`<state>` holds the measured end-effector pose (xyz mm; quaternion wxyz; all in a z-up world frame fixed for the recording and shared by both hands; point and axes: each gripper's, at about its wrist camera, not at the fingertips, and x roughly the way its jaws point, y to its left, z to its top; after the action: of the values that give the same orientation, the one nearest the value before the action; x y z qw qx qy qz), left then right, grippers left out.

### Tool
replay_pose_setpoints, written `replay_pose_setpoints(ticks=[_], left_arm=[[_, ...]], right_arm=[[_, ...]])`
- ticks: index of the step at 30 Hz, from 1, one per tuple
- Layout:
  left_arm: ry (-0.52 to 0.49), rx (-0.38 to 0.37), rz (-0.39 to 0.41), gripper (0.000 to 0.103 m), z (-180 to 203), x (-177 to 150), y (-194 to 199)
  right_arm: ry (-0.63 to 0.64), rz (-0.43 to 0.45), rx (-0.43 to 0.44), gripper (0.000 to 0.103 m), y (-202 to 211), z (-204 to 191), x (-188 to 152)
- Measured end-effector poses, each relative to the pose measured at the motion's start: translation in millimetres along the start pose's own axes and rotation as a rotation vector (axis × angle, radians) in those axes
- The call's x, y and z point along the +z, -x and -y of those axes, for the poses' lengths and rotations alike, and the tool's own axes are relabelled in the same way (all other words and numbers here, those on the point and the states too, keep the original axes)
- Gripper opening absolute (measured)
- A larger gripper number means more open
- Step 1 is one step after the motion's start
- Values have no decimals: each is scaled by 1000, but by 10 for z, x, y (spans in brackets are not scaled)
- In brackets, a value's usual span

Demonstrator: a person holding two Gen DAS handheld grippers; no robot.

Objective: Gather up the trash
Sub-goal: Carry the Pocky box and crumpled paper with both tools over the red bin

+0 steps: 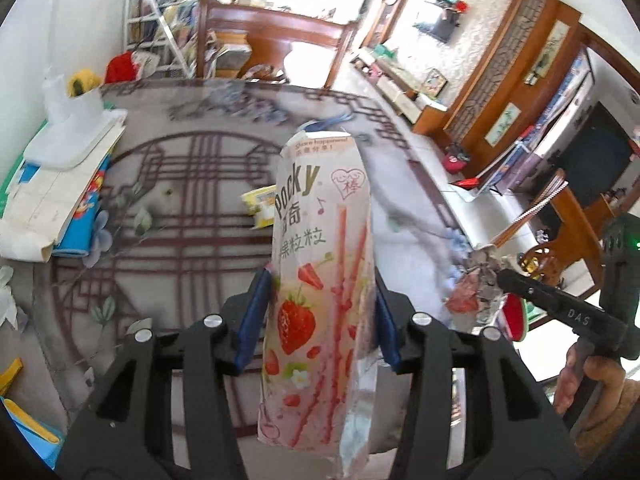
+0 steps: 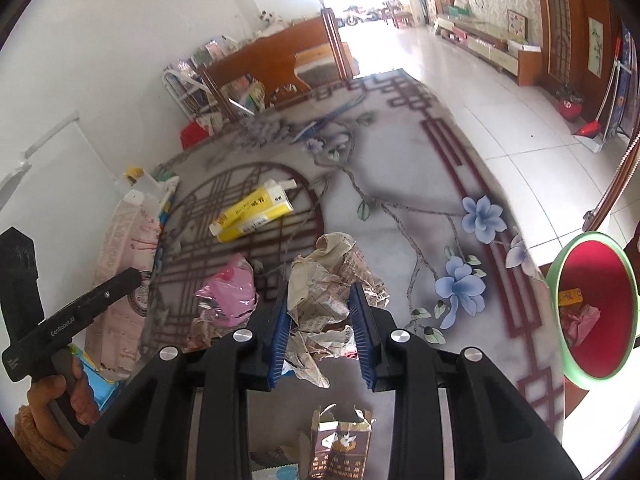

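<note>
My left gripper (image 1: pixel 326 312) was pinched on the Pocky box (image 1: pixel 320 280), its blue pads pressed to both sides of the box, which I held lifted above the patterned table (image 1: pixel 180 200). Beyond it, a yellow carton (image 2: pixel 252 212) lay flat near the middle of the table, untouched, and closer to me a pink wrapper (image 2: pixel 230 292) sat crumpled just left of my other tool. My right gripper (image 2: pixel 322 326) was closed around a wad of crumpled newspaper (image 2: pixel 332 280), the paper bulging out above and below the pads. Below it, near my edge of the table, a torn brown box (image 2: pixel 340 440) stood open. Off the table's right edge stood the red bin (image 2: pixel 592 308) with its green rim, and inside it I could see a yellowish piece and some pink scraps, so I judged part of the collecting done. The two pieces I held had not yet gone in, and at least the carton, wrapper and brown box were left.
</note>
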<state>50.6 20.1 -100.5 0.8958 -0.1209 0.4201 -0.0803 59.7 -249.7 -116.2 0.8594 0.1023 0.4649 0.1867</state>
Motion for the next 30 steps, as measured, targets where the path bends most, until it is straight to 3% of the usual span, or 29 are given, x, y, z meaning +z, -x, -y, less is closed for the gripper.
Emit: replay_pose_setpoints(ticks=[15,30], left_arm=[[-123,-134,11,47,806,-33,49],[-243,-219,-20,47,1734,-60,-153]], right_arm=[[-66,95,-35,28,567,347,-210],[-174,162,-68,28,1039,1039,-357]])
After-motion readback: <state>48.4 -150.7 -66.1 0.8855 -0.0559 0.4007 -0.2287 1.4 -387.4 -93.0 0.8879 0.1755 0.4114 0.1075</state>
